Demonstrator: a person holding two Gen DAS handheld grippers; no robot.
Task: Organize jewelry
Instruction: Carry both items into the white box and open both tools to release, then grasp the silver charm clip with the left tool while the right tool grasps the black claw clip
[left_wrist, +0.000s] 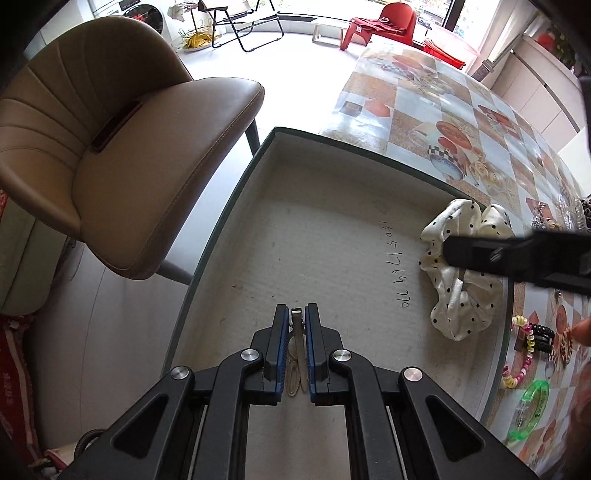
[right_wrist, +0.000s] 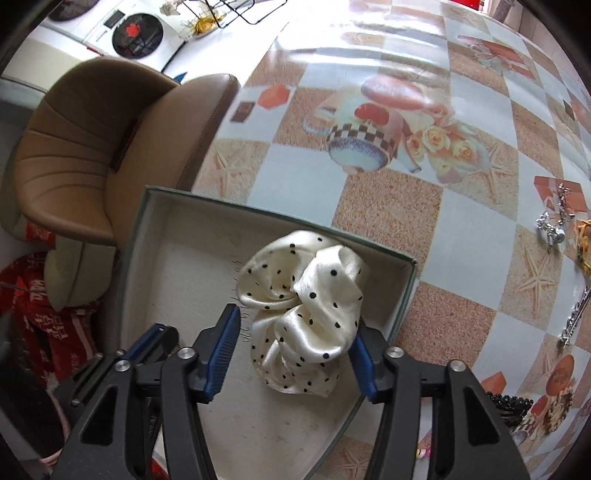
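A shallow grey-green cardboard box (left_wrist: 280, 173) with a pale floor sits at the table's corner; it also shows in the right wrist view (right_wrist: 155, 206). My left gripper (left_wrist: 296, 314) is shut on a thin metal hair clip (left_wrist: 296, 332) above the box floor. A cream polka-dot scrunchie (left_wrist: 461, 291) lies in the box by its right wall. My right gripper (right_wrist: 291, 325) is open around the scrunchie (right_wrist: 306, 306), fingers on both sides; in the left wrist view one of its fingers (left_wrist: 517, 254) crosses the scrunchie.
A brown padded chair (left_wrist: 122, 158) stands left of the table. On the patterned tablecloth (left_wrist: 443, 122) right of the box lie a beaded bracelet (left_wrist: 524, 350), a green bangle (left_wrist: 532, 410), black beads (right_wrist: 513, 406) and silver jewelry (right_wrist: 554, 221).
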